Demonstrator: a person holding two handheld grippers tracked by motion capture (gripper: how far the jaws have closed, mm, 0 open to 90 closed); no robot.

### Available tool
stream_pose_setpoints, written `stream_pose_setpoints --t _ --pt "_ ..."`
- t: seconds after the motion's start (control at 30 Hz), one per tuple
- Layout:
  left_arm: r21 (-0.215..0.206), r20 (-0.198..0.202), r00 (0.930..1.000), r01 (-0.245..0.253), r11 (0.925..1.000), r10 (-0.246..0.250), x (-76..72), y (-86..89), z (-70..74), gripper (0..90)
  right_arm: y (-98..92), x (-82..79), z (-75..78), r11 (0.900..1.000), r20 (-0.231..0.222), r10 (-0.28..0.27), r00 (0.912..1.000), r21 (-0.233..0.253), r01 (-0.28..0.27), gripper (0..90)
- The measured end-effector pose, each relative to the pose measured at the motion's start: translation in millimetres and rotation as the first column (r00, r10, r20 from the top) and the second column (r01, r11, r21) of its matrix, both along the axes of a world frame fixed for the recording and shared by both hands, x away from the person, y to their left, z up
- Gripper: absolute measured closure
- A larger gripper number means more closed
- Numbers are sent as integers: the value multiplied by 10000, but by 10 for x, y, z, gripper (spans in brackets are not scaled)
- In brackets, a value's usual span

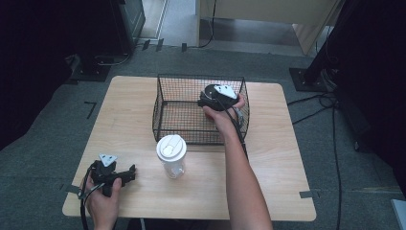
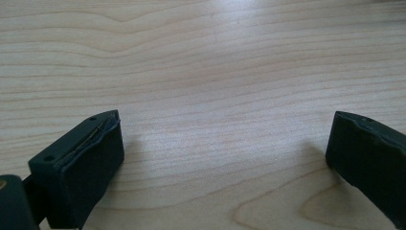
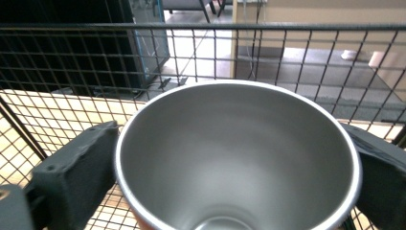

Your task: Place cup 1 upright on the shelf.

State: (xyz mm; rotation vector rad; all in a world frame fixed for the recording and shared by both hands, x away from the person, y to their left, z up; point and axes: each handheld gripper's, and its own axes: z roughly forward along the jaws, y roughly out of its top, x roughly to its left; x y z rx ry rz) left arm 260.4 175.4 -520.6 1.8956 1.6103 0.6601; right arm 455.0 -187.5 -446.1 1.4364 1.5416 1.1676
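A steel cup (image 3: 237,158) with an open mouth sits between the two black jaws of my right gripper (image 3: 234,139), which is shut on it. In the high view my right gripper (image 1: 208,98) is inside the black wire basket (image 1: 162,114), near its right wall, and the hand and gripper hide the cup. My left gripper (image 1: 127,174) rests on the wooden table (image 1: 277,158) at the front left. In the left gripper view my left gripper (image 2: 225,125) stands open over bare wood, nothing between its fingers.
A clear plastic cup with a white lid (image 1: 171,154) stands upright just in front of the basket, between the two hands. The basket's far wire wall (image 3: 201,27) rises close beyond the steel cup. Cables and stand feet lie on the floor around the table.
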Motion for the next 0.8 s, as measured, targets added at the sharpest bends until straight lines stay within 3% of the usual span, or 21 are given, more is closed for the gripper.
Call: stream_pose_setpoints --t 0.3,0.8 --pt "-11 13 10000 -6 10000 6 0 -1 -1 0 12 -35 72 9999 413 -19 9991 -166 26 0" --pt "-5 1 10000 1 10000 -1 0 0 0 0 -67 -155 372 10000 1149 -25 9934 93 14 0"
